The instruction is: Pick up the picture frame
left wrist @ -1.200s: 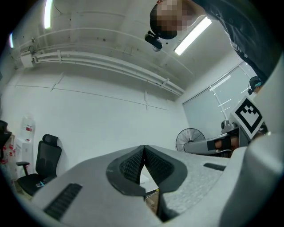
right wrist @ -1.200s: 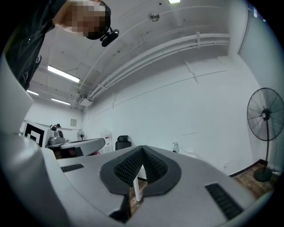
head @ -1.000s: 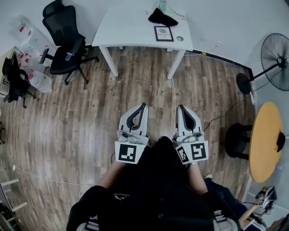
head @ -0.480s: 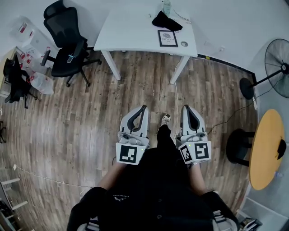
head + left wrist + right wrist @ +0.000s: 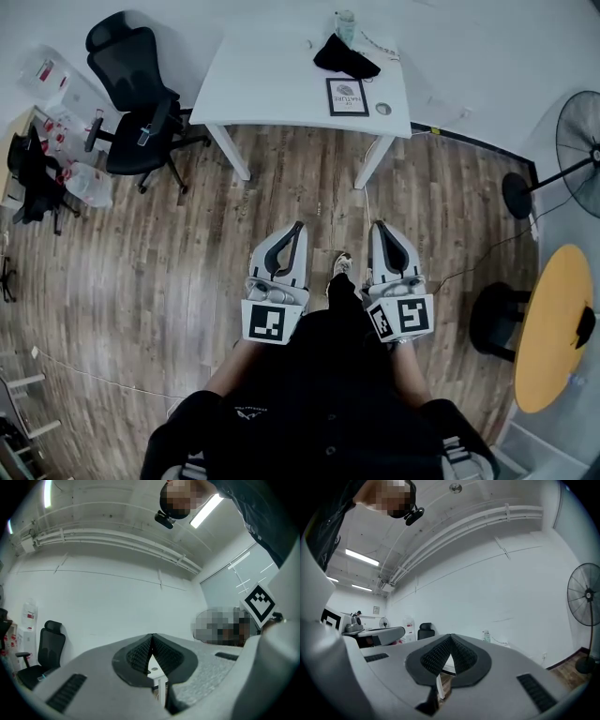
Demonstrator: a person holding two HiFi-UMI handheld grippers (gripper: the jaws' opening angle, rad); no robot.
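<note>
Head view: picture frame (image 5: 347,97), perhaps flat

The print on the picture frame (image 5: 347,97) is too small to be read in the head view. The pedestal fan (image 5: 574,141) is cut off by the right edge. The hands are hidden behind the marker cubes of the left gripper (image 5: 300,226) and right gripper (image 5: 378,225). In both gripper views the white table (image 5: 153,666) is glimpsed only through the slit beneath the closed jaws, and the frame cannot be made out there.
</note>
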